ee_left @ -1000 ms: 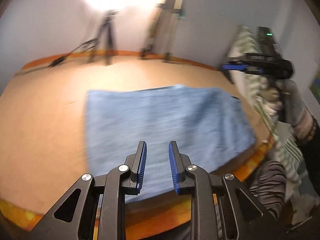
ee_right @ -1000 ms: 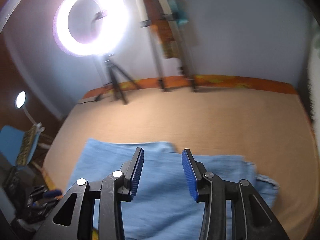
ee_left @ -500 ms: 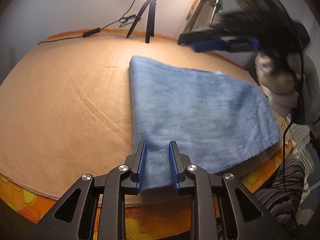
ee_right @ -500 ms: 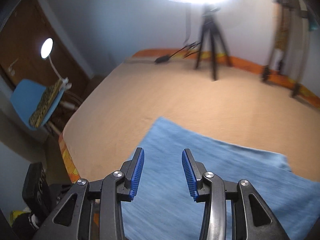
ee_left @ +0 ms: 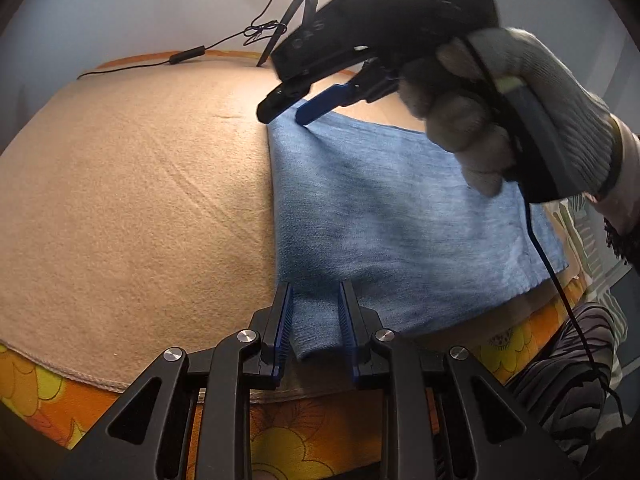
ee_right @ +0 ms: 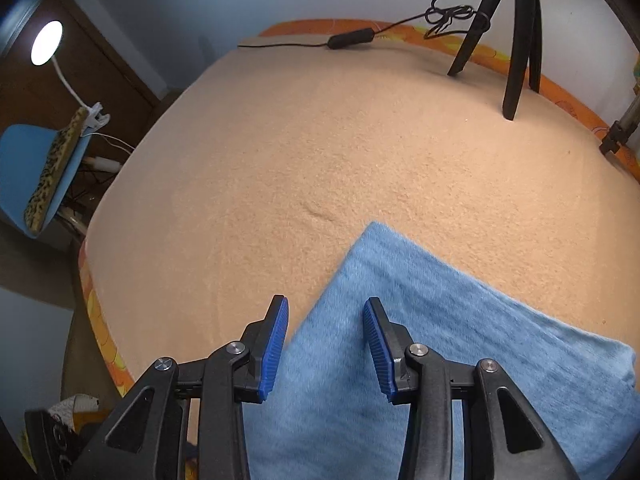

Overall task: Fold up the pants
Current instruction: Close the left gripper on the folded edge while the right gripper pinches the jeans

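So the folded blue pants are lying flat on a bed with a tan blanket, sitting toward the near edge where the orange flowered sheet peeks out below.

The left hand-held gripper is down at the near corner of the pants, fingers a little apart with the corner of the denim sitting between them. Can't tell if the pads are actually pinching it, there's a visible gap on both sides.

The right hand-held gripper is at the far corner, fingers clearly apart, straddling the left edge of the fabric without gripping anything. In the left wrist view a gloved hand is holding it, tips right at that corner.

A black tripod and a cable are at the far side of the bed, and there's a blue chair off to the left.
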